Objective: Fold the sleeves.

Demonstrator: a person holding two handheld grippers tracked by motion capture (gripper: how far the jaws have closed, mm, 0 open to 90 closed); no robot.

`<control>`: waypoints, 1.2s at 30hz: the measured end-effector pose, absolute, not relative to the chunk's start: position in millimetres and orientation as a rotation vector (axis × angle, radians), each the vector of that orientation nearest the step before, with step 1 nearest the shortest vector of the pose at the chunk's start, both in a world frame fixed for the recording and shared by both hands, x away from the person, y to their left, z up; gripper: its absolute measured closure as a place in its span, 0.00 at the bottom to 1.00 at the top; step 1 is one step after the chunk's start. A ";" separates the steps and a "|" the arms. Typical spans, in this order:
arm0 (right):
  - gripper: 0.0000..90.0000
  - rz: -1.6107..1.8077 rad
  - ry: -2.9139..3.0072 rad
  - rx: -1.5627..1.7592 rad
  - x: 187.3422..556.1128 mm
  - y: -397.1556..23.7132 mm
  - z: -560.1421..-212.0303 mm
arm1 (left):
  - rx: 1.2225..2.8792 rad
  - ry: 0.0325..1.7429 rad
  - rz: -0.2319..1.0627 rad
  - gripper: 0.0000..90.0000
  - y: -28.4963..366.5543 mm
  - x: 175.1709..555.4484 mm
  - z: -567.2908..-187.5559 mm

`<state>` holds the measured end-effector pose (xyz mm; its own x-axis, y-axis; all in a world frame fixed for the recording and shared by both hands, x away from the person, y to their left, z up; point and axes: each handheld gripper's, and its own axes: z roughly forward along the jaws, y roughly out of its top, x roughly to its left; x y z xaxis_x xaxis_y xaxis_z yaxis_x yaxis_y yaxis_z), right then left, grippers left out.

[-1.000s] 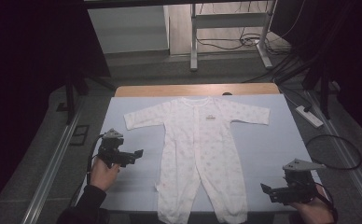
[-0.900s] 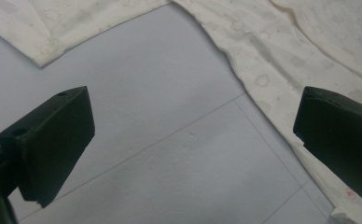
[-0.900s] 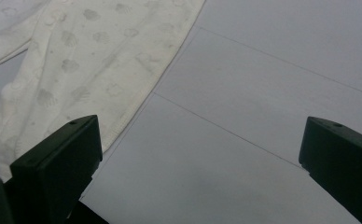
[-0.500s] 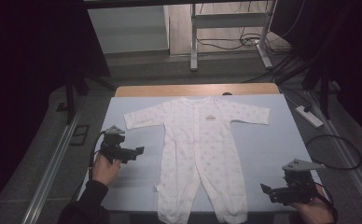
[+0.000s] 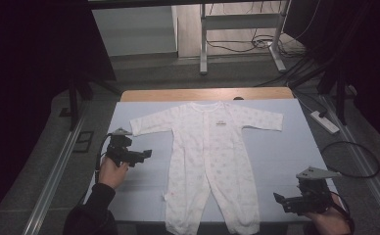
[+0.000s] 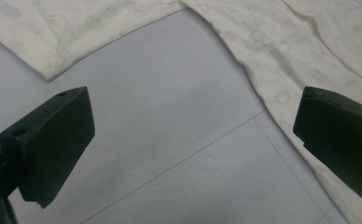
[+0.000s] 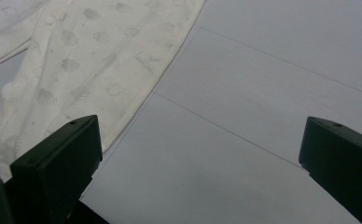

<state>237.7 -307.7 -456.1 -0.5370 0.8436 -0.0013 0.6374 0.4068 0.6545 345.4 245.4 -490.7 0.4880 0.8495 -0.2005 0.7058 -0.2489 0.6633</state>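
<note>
- The left gripper (image 5: pixel 146 154) has its jaws wide apart and holds nothing; it hangs over the pale blue table cover (image 5: pixel 286 147), near the baby suit's (image 5: pixel 210 161) left sleeve (image 5: pixel 151 123) and not touching it.
- In the left gripper view, bare cover lies between the jaws, with the sleeve's cuff (image 6: pixel 48 70) ahead and the suit's side edge by the far jaw.
- The left hand (image 5: pixel 110 171) grips it from below, forearm coming in from the bottom edge, jaws pointing toward the suit.
- The right gripper (image 5: pixel 279 200) is also wide open and empty, low at the table's near right corner, just beside the suit's leg (image 5: pixel 237 205).
- The white baby suit lies flat in the middle of the cover, sleeves spread, legs toward the person.
</note>
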 end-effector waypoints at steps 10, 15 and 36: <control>0.00 0.869 2.338 1.281 237.7 -307.6 -456.1 | 2.013 1.304 0.253 0.00 246.4 353.9 -491.4; 0.00 0.870 2.338 1.281 237.7 -307.6 -456.1 | 2.011 1.313 0.250 0.00 247.2 358.1 -491.1; 0.00 0.869 2.339 1.282 237.8 -307.6 -456.2 | 2.011 1.383 0.257 0.00 253.2 381.4 -494.1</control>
